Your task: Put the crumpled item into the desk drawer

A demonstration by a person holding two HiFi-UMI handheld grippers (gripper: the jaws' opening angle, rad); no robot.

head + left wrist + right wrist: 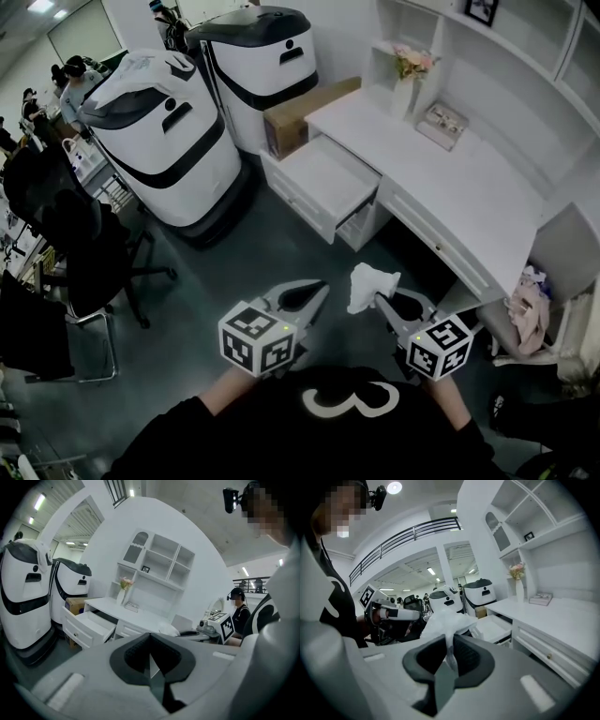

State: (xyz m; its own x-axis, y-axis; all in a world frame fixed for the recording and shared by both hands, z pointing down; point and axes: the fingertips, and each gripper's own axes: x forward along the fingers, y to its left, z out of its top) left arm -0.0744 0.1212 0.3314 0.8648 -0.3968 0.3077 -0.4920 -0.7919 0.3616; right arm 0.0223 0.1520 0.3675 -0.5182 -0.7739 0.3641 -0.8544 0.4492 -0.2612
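The white desk (450,178) stands at the far right, its drawer (323,178) pulled open at the left end. Nearer, the left gripper (319,292) has its jaws together and empty. The right gripper (379,299) pinches the crumpled white item (368,284), held in the air apart from the drawer.

Even, bright light comes from ceiling lamps (394,487). Both gripper views bend strongly and darken at the edges.

an open office-like lab: white desk (469,187), wall shelves (525,42), office chairs (80,248), two big white machines (164,141).
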